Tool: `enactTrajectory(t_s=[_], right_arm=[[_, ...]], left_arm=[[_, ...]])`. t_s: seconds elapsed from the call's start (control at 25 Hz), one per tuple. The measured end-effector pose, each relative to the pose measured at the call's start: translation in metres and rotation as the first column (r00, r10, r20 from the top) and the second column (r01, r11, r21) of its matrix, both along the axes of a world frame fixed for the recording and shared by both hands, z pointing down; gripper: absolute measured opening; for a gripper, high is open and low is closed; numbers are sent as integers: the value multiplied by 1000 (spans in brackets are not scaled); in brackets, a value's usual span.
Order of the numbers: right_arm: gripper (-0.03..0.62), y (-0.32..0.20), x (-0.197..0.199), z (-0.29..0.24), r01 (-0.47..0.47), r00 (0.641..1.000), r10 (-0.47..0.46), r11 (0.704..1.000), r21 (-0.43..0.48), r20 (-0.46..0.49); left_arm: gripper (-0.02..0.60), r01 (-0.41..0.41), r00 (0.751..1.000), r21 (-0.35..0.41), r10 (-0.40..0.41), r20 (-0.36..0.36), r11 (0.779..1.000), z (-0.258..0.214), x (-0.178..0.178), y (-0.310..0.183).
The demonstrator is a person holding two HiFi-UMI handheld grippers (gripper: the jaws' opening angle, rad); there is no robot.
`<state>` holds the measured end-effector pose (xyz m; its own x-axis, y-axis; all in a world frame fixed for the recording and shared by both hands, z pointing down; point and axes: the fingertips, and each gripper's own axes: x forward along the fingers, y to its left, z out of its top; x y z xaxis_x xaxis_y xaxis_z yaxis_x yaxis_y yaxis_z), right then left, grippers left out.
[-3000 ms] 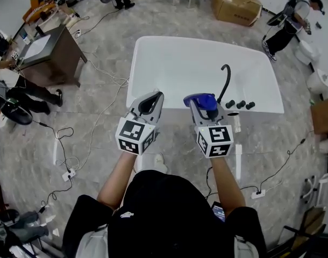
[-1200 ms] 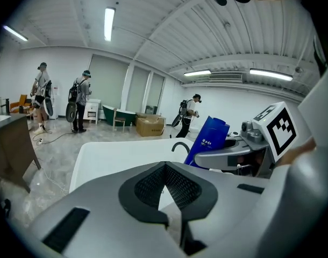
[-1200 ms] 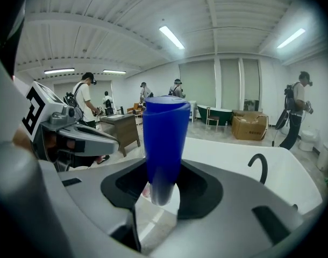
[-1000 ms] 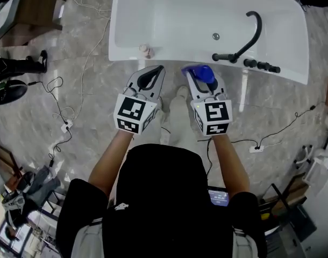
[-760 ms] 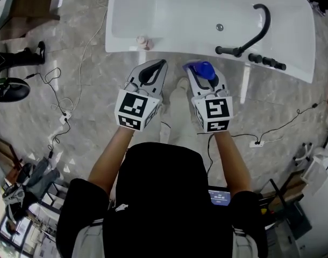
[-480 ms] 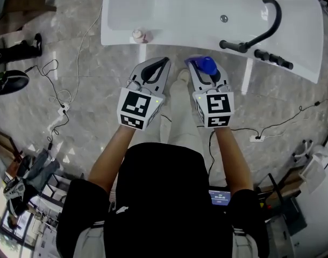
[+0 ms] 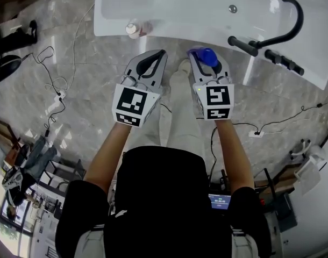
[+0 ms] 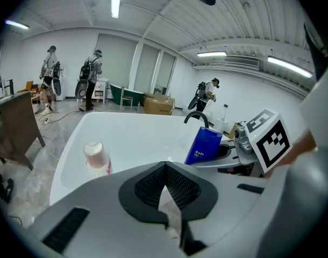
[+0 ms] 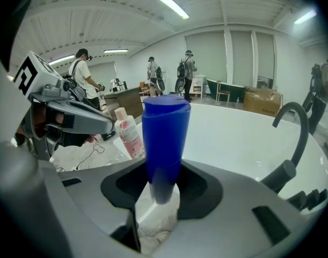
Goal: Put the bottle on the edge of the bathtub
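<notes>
The right gripper (image 7: 207, 63) has its fingers clamped on the blue bottle (image 9: 165, 138), just short of the tub's (image 7: 169, 28) near rim, ready to set down. The left gripper (image 7: 156, 58), fingers clenched on nothing, hangs beside it. 1 pink bottle (image 7: 133, 29) stands on that rim, leaving the stretch ahead free.

The blue bottle (image 7: 206, 55) is standing upright, clamped between the right gripper's (image 7: 207, 63) jaws, hovering just short of the white bathtub's (image 7: 169, 32) near edge.
</notes>
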<state>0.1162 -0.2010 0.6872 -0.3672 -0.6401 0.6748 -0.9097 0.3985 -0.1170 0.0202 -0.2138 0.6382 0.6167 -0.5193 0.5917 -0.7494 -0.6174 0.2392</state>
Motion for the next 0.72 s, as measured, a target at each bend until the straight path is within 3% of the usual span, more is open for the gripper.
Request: enactTrajectory(t_s=[0.24, 0.72], right_arm=[[167, -15, -13, 24, 28, 999, -28, 999, -17, 18], [167, -49, -14, 64, 42, 999, -42, 999, -9, -4]], left_arm=[[9, 22, 1000, -48, -21, 18, 999, 29, -7, -3], [9, 29, 998, -61, -26, 51, 998, 56, -13, -12]])
